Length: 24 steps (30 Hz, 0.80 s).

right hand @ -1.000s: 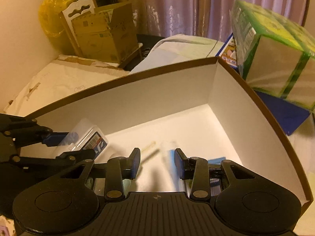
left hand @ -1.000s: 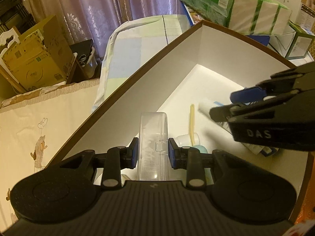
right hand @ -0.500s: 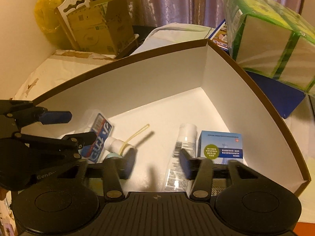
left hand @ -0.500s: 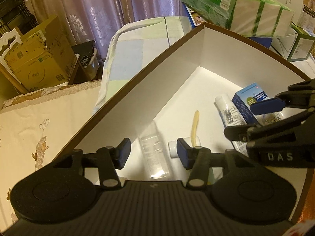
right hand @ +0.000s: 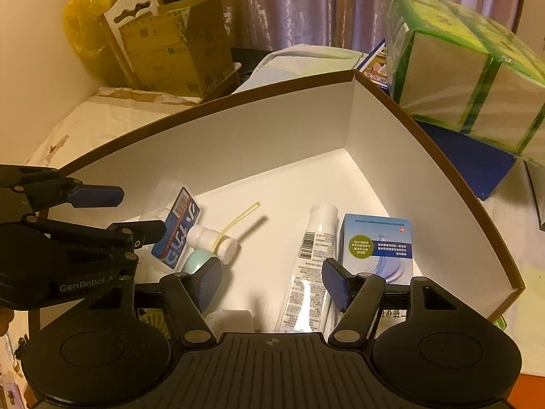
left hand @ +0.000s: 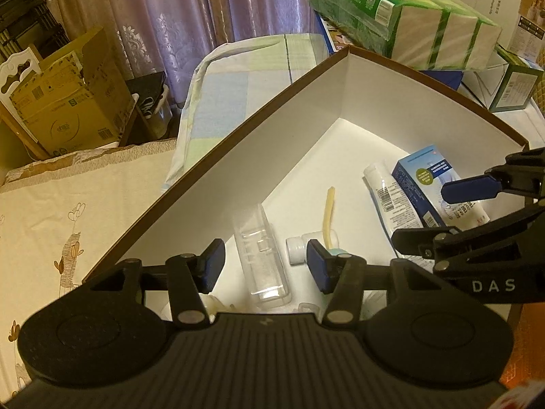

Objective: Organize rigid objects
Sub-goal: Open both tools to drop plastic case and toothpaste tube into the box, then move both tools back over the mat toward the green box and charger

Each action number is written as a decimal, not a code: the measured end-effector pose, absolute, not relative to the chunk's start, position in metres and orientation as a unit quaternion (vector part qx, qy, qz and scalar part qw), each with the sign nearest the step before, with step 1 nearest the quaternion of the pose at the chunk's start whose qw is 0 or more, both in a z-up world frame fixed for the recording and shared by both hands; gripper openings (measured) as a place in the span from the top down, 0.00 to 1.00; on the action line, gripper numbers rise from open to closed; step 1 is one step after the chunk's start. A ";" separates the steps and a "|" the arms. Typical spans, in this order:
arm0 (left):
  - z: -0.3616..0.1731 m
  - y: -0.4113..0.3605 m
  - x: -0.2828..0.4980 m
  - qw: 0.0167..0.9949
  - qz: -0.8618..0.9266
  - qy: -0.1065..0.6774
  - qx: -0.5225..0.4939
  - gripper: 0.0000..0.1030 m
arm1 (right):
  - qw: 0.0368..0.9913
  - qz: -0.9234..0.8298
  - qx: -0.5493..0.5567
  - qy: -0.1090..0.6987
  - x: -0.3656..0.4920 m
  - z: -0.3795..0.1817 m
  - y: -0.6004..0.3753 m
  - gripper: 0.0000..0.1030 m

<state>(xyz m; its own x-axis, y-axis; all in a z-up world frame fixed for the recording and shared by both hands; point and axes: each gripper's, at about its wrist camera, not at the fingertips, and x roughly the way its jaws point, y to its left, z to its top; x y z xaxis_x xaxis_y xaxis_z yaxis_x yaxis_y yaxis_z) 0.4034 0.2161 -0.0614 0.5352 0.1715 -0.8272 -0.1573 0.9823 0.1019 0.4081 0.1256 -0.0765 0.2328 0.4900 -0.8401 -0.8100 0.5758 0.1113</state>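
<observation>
**Both grippers hovering open over the white box**

Left wrist view: you are looking down into a brown-rimmed box (left hand: 238,136) with white walls and floor, sitting among room clutter. A cartoon-print cloth (left hand: 68,211) is lying to its left, a patchwork-covered surface (left hand: 231,81) beyond it, purple curtains (left hand: 170,10) behind, a cardboard carton (left hand: 68,102) at far left, and green-wrapped tissue packs (left hand: 402,20) stacked past the far corner. Your left gripper (left hand: 264,266) is hanging with its pads spread apart, gripping nothing. The clear plastic case (left hand: 262,255) is lying flat on the box floor between them, its long axis running away from you, roughly parallel to the left wall. Beside it a small white bottle (left hand: 296,245) is lying on its side, with a yellow stick (left hand: 329,211) pointing toward the far corner. A white tube (left hand: 385,201) and a blue carton (left hand: 422,177) are lying side by side further right, under your right gripper (left hand: 439,218), which is also standing open.

Right wrist view: your right gripper (right hand: 269,279) is gaping wide and empty above the white tube (right hand: 310,266), whose cap end is pointing toward the far wall; the blue carton (right hand: 378,245) is touching it on the right. The clear case (right hand: 177,225), showing a blue label, is partly hidden behind your left gripper (right hand: 131,209), so its near end is hard to make out.
</observation>
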 end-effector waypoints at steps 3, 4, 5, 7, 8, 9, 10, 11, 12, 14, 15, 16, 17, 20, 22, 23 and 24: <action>-0.058 0.215 0.400 0.877 0.095 0.470 0.007 0.53 | 0.766 0.425 -0.175 0.449 0.405 -0.073 0.123 0.39; -0.057 0.214 0.399 0.878 0.096 0.469 0.007 0.53 | 0.767 0.426 -0.175 0.447 0.404 -0.071 0.122 0.39; -0.056 0.214 0.397 0.879 0.096 0.468 0.006 0.53 | 0.768 0.426 -0.175 0.446 0.403 -0.070 0.121 0.39; -0.053 0.213 0.394 0.880 0.096 0.465 0.005 0.53 | 0.769 0.426 -0.173 0.444 0.400 -0.068 0.119 0.39; -0.051 0.213 0.393 0.881 0.097 0.463 0.004 0.53 | 0.770 0.426 -0.172 0.443 0.399 -0.067 0.118 0.39; -0.049 0.212 0.391 0.882 0.097 0.462 0.004 0.53 | 0.771 0.426 -0.171 0.442 0.398 -0.065 0.117 0.38; -0.048 0.211 0.390 0.882 0.098 0.461 0.004 0.53 | 0.771 0.426 -0.170 0.441 0.397 -0.064 0.115 0.38; -0.046 0.210 0.388 0.883 0.098 0.459 0.004 0.53 | 0.772 0.426 -0.168 0.440 0.395 -0.063 0.114 0.38; -0.045 0.210 0.387 0.884 0.099 0.458 0.003 0.53 | 0.773 0.426 -0.167 0.439 0.394 -0.062 0.113 0.38; -0.042 0.208 0.384 0.885 0.100 0.455 0.003 0.53 | 0.775 0.426 -0.165 0.437 0.392 -0.059 0.110 0.38; -0.040 0.208 0.382 0.886 0.100 0.453 0.003 0.53 | 0.776 0.426 -0.164 0.435 0.390 -0.057 0.108 0.38; -0.039 0.206 0.381 0.887 0.100 0.452 0.002 0.53 | 0.777 0.427 -0.162 0.433 0.389 -0.056 0.106 0.38; -0.037 0.206 0.379 0.887 0.101 0.450 0.001 0.53 | 0.778 0.427 -0.161 0.432 0.388 -0.054 0.105 0.38; -0.032 0.203 0.372 0.890 0.103 0.444 -0.002 0.51 | 0.782 0.427 -0.154 0.428 0.384 -0.049 0.098 0.38; -0.028 0.201 0.366 0.893 0.103 0.438 -0.005 0.50 | 0.785 0.427 -0.147 0.423 0.381 -0.045 0.092 0.38; -0.025 0.199 0.363 0.895 0.103 0.435 -0.006 0.50 | 0.787 0.428 -0.144 0.421 0.380 -0.044 0.090 0.38; -0.022 0.197 0.360 0.896 0.103 0.432 -0.007 0.50 | 0.789 0.428 -0.140 0.419 0.379 -0.042 0.086 0.38</action>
<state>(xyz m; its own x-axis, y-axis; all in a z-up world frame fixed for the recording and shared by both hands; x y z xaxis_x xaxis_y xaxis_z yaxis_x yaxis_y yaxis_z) 0.3596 0.1968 -0.0224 0.6052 0.1780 -0.7759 -0.1902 0.9788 0.0761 0.3787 0.0862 -0.0423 0.2828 0.5574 -0.7806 -0.7915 0.5953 0.1384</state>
